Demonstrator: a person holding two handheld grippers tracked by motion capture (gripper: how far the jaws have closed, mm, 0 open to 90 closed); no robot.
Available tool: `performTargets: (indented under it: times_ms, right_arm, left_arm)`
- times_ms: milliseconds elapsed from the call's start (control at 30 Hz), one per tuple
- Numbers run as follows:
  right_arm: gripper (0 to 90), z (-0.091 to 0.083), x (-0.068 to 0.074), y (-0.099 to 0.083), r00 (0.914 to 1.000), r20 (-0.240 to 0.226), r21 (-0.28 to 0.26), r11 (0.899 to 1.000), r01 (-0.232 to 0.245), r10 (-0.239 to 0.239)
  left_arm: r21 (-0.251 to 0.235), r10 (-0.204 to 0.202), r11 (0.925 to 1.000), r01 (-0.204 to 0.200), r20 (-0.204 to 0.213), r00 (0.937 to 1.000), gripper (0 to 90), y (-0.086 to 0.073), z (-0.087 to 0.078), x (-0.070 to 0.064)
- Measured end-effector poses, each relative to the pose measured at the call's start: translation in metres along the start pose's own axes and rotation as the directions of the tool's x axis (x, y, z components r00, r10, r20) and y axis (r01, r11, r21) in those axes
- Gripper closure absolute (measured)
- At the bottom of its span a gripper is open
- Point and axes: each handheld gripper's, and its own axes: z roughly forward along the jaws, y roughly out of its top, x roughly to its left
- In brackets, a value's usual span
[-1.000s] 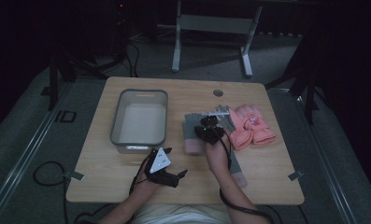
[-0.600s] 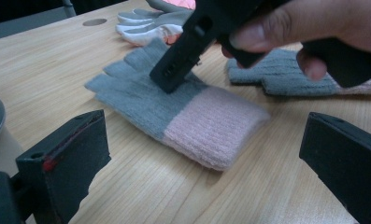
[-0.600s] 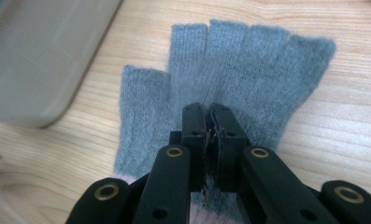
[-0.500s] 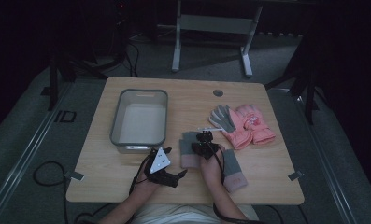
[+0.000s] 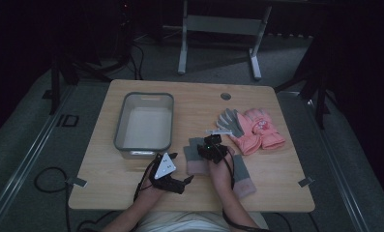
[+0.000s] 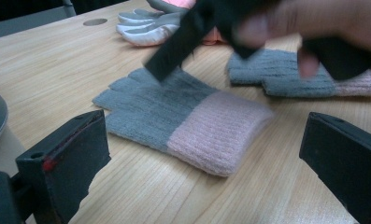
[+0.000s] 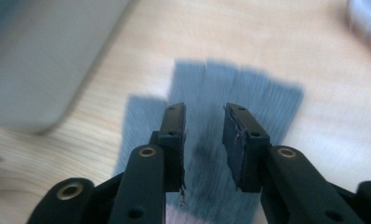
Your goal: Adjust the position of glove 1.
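right claw (image 5: 210, 146) hovers low over the near knit glove (image 5: 197, 155), a grey one with a pink cuff, lying flat on the bench (image 5: 131, 193) just in front of the person. in the right gripper view the jaws stand a little apart with grey knit showing through the gap; nothing pinched yet. the picture is smeared, so whether the tips touch the fabric cannot be told.

left claw (image 5: 185, 181) rests near the bench's front edge, left of the glove, jaws wide apart and empty; its own view looks across the glove's cuff (image 6: 216, 133).

second knit glove (image 5: 240, 173) of the same make lies just right of the first, partly under the right forearm. a grey-and-pink padded pair (image 5: 252, 128) sits farther back on the right. an empty grey tub (image 5: 143, 121) stands at the left, close to the first glove's fingers.

judgement: the step in hand looks like picking up the near glove, likely for the tub.

notes for doing it well:
- the knit is thin and flat; the claw should press its tips down onto the fabric before closing, so a fold bunches between the jaws.
- bite near the middle of the grey part, not on one finger, or the glove will hang long and drag.
- close fully, then lift straight up before moving left.
- keep clear of the tub's rim on the way over.
- left claw should stay put, out of the path.
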Motion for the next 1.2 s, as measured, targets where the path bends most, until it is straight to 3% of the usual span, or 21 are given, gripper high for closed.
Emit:
performTargets:
  times_ms: [133,167,267,433,500,633,833,1000,1200]
  right_arm:
    - [64.0,-0.011,-0.009,0.011,0.9986,-0.033,-0.028,0.999,0.041,-0.042]
    - [62.5,-0.016,-0.016,0.018,0.9933,-0.046,-0.007,0.994,0.106,-0.106]
    - [62.3,-0.024,-0.024,0.019,0.982,-0.069,0.002,0.984,0.176,-0.176]
    - [60.6,-0.041,-0.046,0.014,0.9591,-0.143,-0.008,0.969,0.245,-0.244]
    - [60.7,-0.047,-0.056,0.008,0.952,-0.146,0.009,0.962,0.273,-0.269]
    - [58.9,-0.056,-0.079,-0.006,0.9382,-0.168,0.027,0.95,0.311,-0.302]
    - [60.7,-0.066,-0.106,-0.03,0.9397,-0.164,0.079,0.946,0.316,-0.3]
    - [60.7,-0.066,-0.11,-0.051,0.9288,-0.172,0.115,0.93,0.35,-0.329]
    - [61.2,-0.057,-0.109,-0.061,0.9194,-0.164,0.143,0.914,0.381,-0.357]
  left_arm:
    - [-0.001,-0.005,1.0,0.005,0.002,1.0,1.1,0.0,0.0,0.0]
    - [-0.001,-0.006,1.0,0.006,0.003,1.0,1.1,0.0,0.0,0.001]
    - [-0.001,-0.007,1.0,0.007,0.002,1.0,1.1,0.0,0.0,0.001]
    - [-0.001,-0.008,1.0,0.008,0.004,1.0,1.1,0.0,0.0,0.001]
    - [-0.002,-0.009,1.0,0.009,0.003,1.0,1.1,0.0,0.0,0.001]
    - [0.0,-0.009,1.0,0.009,0.0,1.0,1.1,0.0,0.0,0.001]
    - [0.004,-0.004,1.0,0.004,-0.006,1.0,1.1,0.0,0.0,0.0]
    - [0.004,-0.003,1.0,0.003,-0.006,1.0,1.1,0.0,0.0,0.0]
    - [0.004,-0.003,1.0,0.003,-0.006,1.0,1.1,0.0,0.0,0.0]
